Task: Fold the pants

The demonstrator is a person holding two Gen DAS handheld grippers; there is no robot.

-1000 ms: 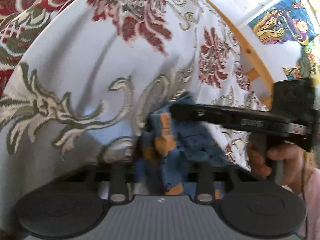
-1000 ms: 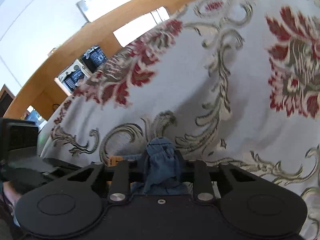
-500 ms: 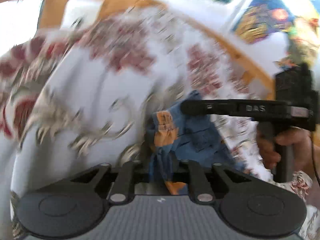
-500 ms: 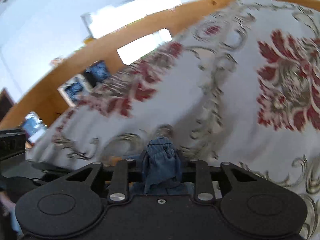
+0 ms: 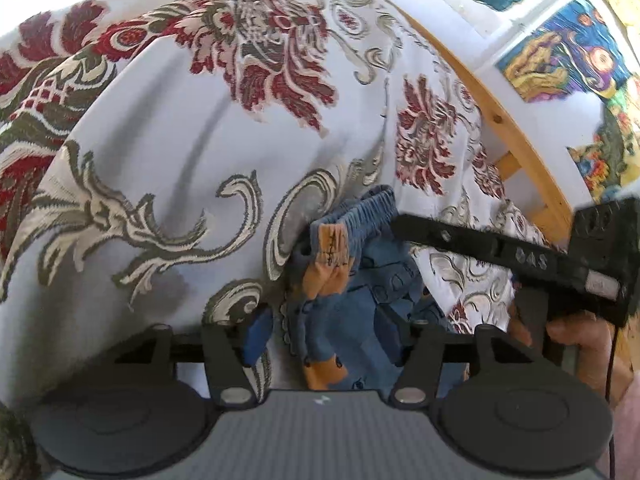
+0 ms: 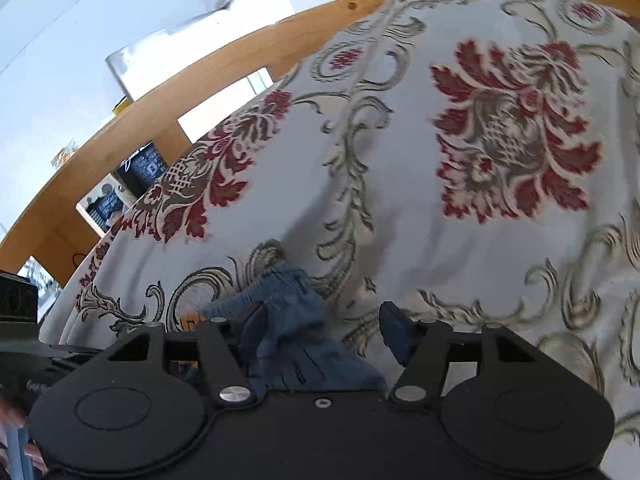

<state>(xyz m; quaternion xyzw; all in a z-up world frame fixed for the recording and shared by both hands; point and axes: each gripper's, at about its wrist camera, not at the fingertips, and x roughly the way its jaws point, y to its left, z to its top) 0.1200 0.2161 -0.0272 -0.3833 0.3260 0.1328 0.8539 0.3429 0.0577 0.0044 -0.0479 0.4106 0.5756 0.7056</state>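
- Both sets of jaws have just been opening and now stand apart, the left gripper point(image 5: 324, 330) and right gripper point(image 6: 324, 330) letting go of the pants point(image 5: 352, 280).
- Loose between the pads, the blue-and-orange pants lie bunched on the floral bedspread point(image 5: 160, 152).
- Beyond runs the wooden bed frame point(image 6: 160, 92).

I count one pair of blue pants point(image 5: 360, 280) with orange patches, bunched on one floral bedspread point(image 5: 160, 140). Two tools: my left tool point(image 5: 326, 332) and right tool point(image 6: 324, 332). At two o'clock, three colourful pictures point(image 5: 560, 60) on the wall.
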